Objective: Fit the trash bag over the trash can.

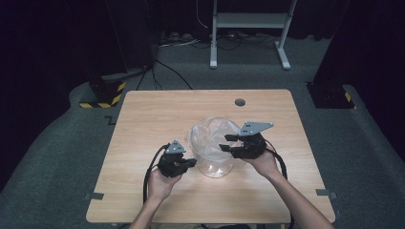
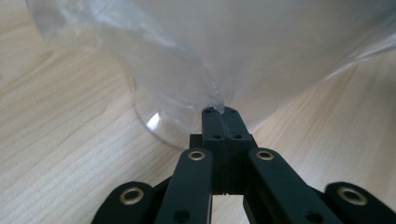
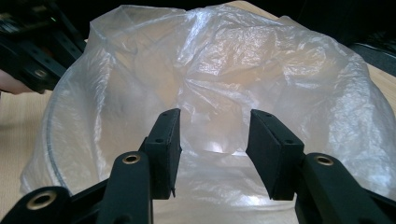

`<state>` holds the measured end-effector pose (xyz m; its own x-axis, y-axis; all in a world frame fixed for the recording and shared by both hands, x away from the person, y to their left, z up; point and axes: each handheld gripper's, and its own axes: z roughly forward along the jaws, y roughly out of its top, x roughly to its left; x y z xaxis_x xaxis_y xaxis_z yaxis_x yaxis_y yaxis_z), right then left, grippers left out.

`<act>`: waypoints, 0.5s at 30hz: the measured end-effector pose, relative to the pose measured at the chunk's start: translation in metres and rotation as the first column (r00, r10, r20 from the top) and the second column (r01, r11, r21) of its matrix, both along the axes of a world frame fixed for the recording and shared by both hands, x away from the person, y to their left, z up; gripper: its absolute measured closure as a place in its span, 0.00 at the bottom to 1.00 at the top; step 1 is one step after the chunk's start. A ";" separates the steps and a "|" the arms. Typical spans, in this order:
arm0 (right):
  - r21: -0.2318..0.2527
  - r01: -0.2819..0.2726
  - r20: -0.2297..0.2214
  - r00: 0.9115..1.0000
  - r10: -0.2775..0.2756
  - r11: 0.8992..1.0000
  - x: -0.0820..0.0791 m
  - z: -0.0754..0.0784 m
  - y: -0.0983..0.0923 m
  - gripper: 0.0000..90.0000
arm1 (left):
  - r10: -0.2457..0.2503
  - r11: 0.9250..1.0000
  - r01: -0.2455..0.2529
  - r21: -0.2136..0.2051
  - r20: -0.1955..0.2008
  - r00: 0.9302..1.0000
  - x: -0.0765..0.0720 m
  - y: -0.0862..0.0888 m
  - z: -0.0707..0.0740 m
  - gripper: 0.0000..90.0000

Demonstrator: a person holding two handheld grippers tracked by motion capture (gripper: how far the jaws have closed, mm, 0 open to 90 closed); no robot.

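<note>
A clear round bowl (image 1: 217, 164) stands mid-table, lined with a thin transparent plastic bag (image 1: 212, 131). My left gripper (image 1: 193, 162) sits at the bowl's left side, low by the table. In the left gripper view its jaws (image 2: 222, 114) are shut on a pinched fold of the bag (image 2: 187, 79) hanging down the bowl's outer wall (image 2: 156, 123). My right gripper (image 1: 228, 143) hovers over the bowl's right rim. In the right gripper view it (image 3: 215, 135) stands open above the crumpled bag (image 3: 243, 60), with nothing between its pads. The left gripper (image 3: 32, 51) shows at the far side of the rim (image 3: 49, 135).
The wooden table (image 1: 157, 114) has a grey round plug (image 1: 239, 102) near its far edge. Beyond it, on the grey floor, stand a white metal frame (image 1: 248, 21), a yellow-and-black striped base (image 1: 102, 95) and loose cables (image 1: 167, 67).
</note>
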<state>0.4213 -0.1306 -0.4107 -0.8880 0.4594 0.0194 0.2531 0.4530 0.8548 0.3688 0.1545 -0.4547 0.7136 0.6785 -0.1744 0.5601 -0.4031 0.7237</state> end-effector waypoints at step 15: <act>0.023 0.014 0.018 1.000 -0.014 1.000 -0.005 0.006 -0.003 0.59 | 0.078 0.986 -0.071 -0.154 0.039 0.996 -0.015 0.022 0.013 0.50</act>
<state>0.4166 -0.1332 -0.4052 -0.8819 0.4712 0.0145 0.2437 0.4295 0.8696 0.3541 0.1760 -0.4412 0.6718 0.6979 -0.2484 0.5497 -0.2449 0.7986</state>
